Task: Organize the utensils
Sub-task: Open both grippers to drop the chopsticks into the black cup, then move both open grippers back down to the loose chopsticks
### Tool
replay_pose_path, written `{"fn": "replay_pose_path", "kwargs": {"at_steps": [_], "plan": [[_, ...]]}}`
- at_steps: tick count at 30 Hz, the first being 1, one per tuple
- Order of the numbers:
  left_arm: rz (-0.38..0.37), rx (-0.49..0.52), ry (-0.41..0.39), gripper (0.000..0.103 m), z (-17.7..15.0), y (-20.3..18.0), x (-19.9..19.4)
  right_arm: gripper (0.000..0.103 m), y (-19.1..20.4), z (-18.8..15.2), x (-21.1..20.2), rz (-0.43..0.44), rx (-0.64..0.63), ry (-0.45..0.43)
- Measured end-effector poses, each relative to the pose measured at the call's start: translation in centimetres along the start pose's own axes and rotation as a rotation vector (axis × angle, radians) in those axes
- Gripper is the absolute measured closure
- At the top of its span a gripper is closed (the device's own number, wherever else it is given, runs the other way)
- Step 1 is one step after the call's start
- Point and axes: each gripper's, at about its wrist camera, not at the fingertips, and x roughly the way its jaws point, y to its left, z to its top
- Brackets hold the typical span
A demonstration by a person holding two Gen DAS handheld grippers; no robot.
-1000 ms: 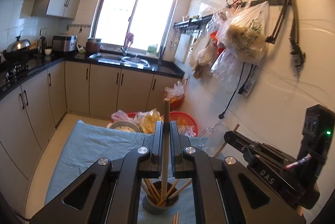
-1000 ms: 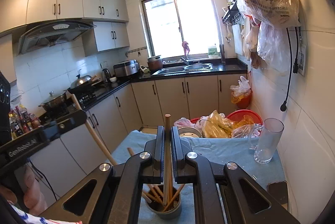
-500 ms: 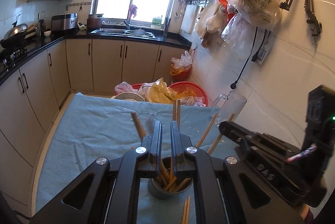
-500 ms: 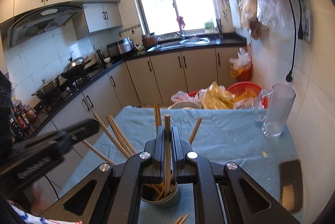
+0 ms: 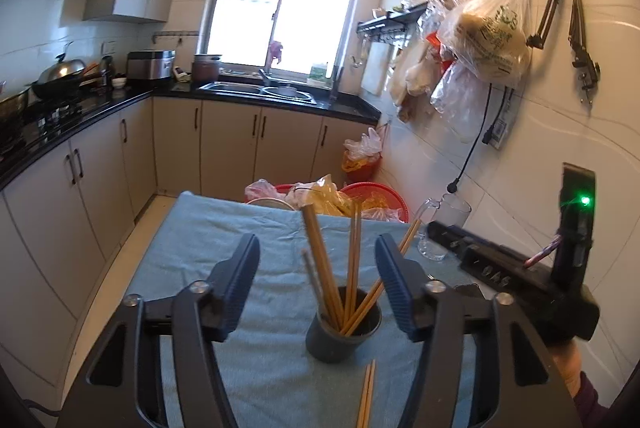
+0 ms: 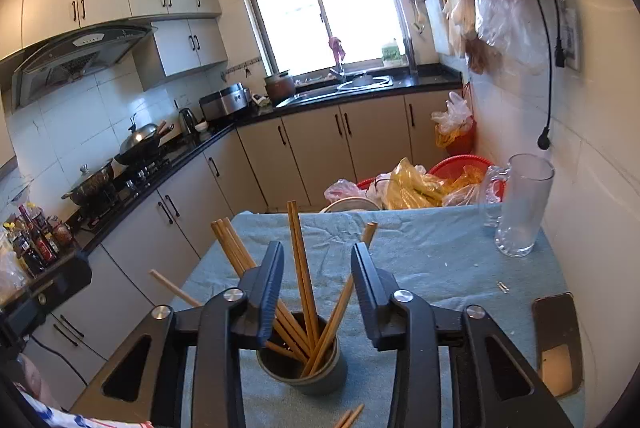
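Left wrist view puts your left gripper over the blue-cloth tabletop, its jaws opening and already spread wide. Between them, a little beyond the pads, stands the dark grey cup with the wooden chopsticks fanned out of its mouth. Neither pad touches a stick: your left jaw stands clear to the left of the bundle, and your right jaw sits just beside the stick leaning furthest right, with whether they touch unclear. A loose pair of chopsticks lies flat on the cloth just in front of the cup, below your jaws. Your right gripper's body shows at the right edge, near the glass mug by the wall.

From the right wrist view, your right gripper is also opening, its jaws parted to a narrower gap. The same cup sits low between them, and the tallest sticks rise through the gap without being pinched. Several sticks lean left and pass behind your left jaw. The glass mug stands well apart at the far right, and a dark phone lies at the near right edge.
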Motion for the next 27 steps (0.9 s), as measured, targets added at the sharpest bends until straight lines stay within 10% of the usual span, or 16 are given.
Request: {"fn": "replay_pose_path", "kwargs": {"at_steps": [8,16,21,27], "plan": [[0.013,-0.027,0.059,0.036,-4.4,1.4,-1.8,0.046,-0.8,-4.4,-3.9,-0.051,-0.005,0.015],[-0.058,0.036,0.337,0.036,-13.1,0.6,3.0,0.046,-4.3,-15.1,-4.5,-0.084,0.093,0.169],[-0.127,0.118,0.519,0.074,-18.0,-1.2,6.7,0.046,-6.4,-18.5,-5.2,-0.099,0.165,0.208],[-0.185,0.146,0.591,0.08,-20.5,-3.2,8.8,0.046,-7.6,-19.7,-6.0,-0.097,0.204,0.206]]}}
